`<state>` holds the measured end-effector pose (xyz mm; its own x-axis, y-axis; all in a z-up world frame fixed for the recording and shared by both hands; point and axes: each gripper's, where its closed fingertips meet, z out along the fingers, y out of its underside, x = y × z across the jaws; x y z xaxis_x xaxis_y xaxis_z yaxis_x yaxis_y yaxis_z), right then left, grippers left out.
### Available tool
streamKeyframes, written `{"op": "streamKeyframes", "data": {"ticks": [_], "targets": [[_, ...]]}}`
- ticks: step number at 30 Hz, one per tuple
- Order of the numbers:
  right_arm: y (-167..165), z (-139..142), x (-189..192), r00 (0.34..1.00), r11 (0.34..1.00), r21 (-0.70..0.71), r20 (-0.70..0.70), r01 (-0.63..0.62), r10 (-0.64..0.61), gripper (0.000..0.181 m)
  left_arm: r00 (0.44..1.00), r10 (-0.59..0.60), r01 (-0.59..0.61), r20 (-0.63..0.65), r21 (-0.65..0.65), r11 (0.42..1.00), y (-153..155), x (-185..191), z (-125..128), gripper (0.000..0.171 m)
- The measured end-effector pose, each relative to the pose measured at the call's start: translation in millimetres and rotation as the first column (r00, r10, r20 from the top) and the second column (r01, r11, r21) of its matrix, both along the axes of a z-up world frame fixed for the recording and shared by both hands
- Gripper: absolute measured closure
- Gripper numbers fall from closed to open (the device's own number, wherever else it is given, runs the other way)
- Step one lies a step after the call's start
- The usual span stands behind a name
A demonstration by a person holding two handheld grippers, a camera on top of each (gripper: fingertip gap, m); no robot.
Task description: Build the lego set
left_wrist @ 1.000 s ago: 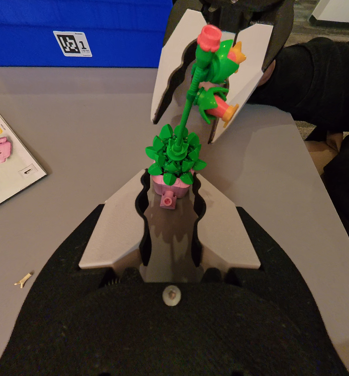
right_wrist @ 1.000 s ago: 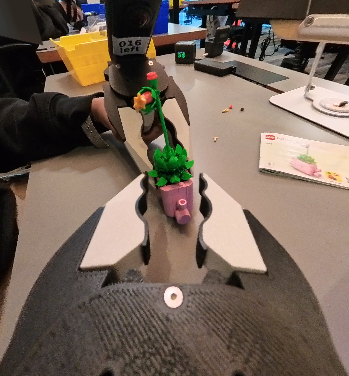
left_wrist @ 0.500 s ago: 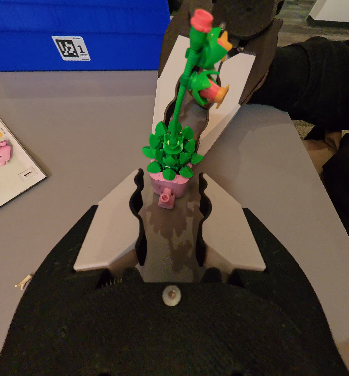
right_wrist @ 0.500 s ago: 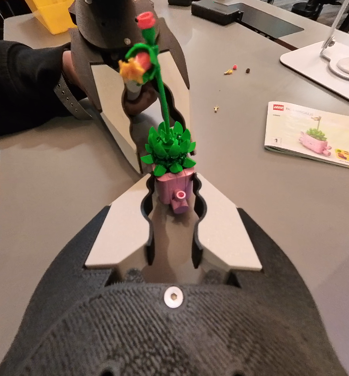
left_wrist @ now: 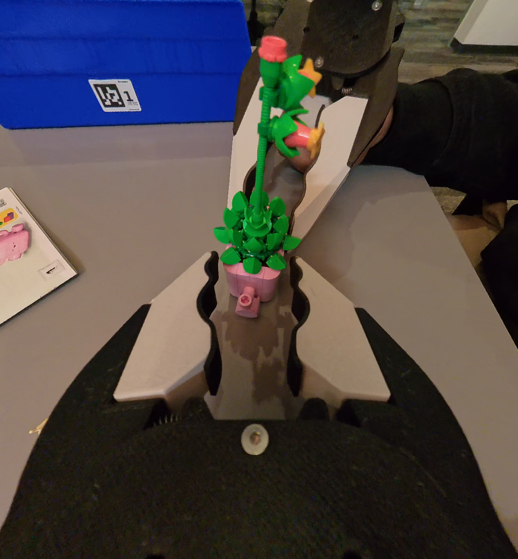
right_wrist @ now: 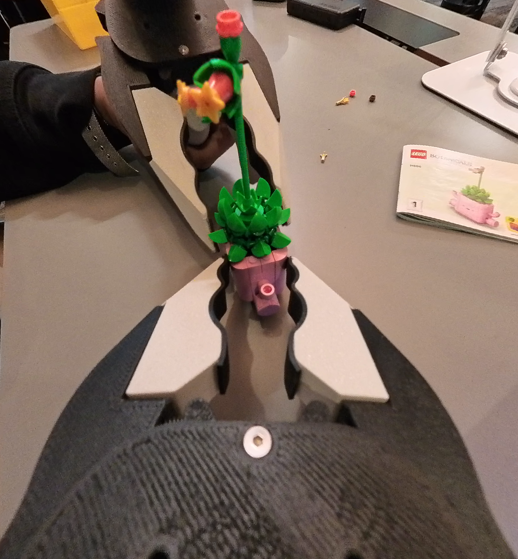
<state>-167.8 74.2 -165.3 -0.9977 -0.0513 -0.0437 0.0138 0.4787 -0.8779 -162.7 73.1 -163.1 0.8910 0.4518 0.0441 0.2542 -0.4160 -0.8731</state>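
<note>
a small pink brick pot (left_wrist: 252, 282) with a round pink spout on its near side is seen standing upright on the grey table (left_wrist: 115, 181), topped by a dense cluster of green plastic leaves (left_wrist: 256, 234). a thin ribbed green stem (left_wrist: 263, 151) rises from the leaves, carrying two pink flowers with yellow star tips (left_wrist: 304, 140) and a pink round bud (left_wrist: 272, 52) at the top. the pot is held between the tips of both grippers, which face each other from opposite sides. the right gripper (right_wrist: 257, 273) is seen with its white fingers (right_wrist: 318, 317) pressed against the pot's sides. the left gripper (left_wrist: 253, 272) is seen with its fingers set a little wider, and contact with the pot cannot be told. a printed instruction booklet (right_wrist: 463, 193) lies flat on the table well apart from the pot. a few tiny loose pieces (right_wrist: 353, 96) lie scattered farther off. a blue bin bearing a white marker label (left_wrist: 109, 60) stands at the table's far edge in the left wrist view.
</note>
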Motion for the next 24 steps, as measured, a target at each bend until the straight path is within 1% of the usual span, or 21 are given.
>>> {"op": "streamKeyframes", "data": {"ticks": [4, 12, 24], "targets": [[-0.5, -2.3, 0.2, 1.000, 1.000, 0.014, -0.005, 0.000, 0.000, 0.144, 1.000, 0.006, -0.006, 0.000, -0.002, 1.000, -1.3, -0.9, -0.4, 0.127], [-1.2, -7.7, 0.5, 1.000, 0.999, 0.048, -0.020, 0.001, 0.000, 0.144, 1.000, 0.003, -0.001, 0.021, -0.061, 0.998, 0.3, 0.0, -9.8, 0.129], [0.4, -12.7, -0.5, 1.000, 0.997, 0.080, -0.010, 0.002, -0.001, 0.144, 1.000, 0.006, -0.004, 0.030, -0.073, 0.997, -0.2, 0.1, -12.1, 0.132]]}}
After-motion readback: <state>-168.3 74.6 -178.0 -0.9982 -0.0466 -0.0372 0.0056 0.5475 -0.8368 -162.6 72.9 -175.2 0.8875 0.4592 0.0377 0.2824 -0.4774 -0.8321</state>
